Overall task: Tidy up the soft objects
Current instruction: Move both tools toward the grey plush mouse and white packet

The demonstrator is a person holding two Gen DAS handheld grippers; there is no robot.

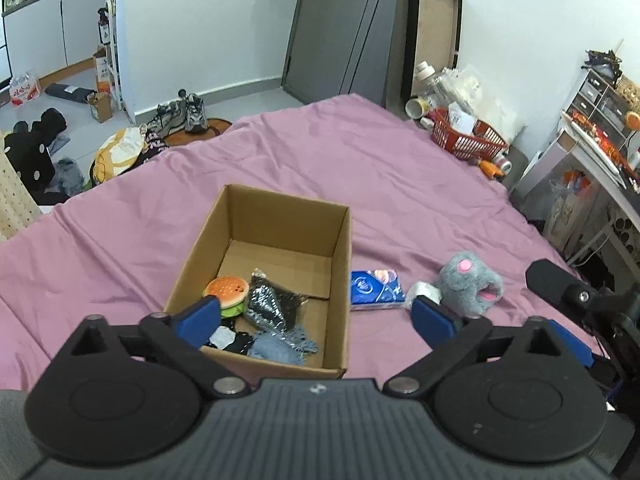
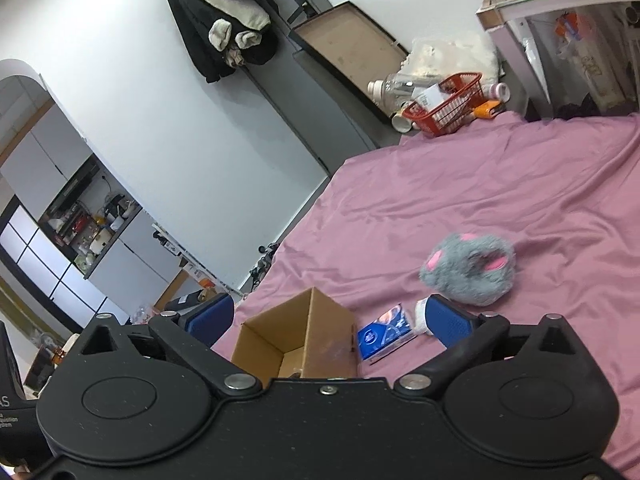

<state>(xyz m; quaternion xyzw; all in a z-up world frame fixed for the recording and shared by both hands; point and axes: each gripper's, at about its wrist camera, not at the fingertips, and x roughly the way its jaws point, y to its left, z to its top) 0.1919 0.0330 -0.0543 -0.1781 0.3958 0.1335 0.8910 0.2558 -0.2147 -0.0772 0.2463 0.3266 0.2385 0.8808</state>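
Observation:
An open cardboard box [image 1: 342,280] sits on the pink bedsheet [image 1: 360,160]. It holds a burger plush [image 1: 226,292], a black glittery packet [image 1: 272,308], a blue-grey cloth [image 1: 280,346] and a black-and-white item [image 1: 228,338]. To its right lie a blue tissue pack [image 1: 376,290], a small white roll [image 1: 424,290] and a grey plush with pink spots [image 1: 470,280]. My left gripper [image 1: 316,312] hangs open over the box's near end, holding nothing. My right gripper [image 2: 330,320] is open and empty above the box [image 2: 304,336], with the tissue pack [image 2: 384,336] and grey plush [image 2: 468,268] ahead.
A red basket [image 1: 468,136] with bottles and bags sits at the bed's far right corner. A desk [image 1: 592,152] stands beside the bed on the right. Shoes [image 1: 188,114] and clothes lie on the floor past the far left edge.

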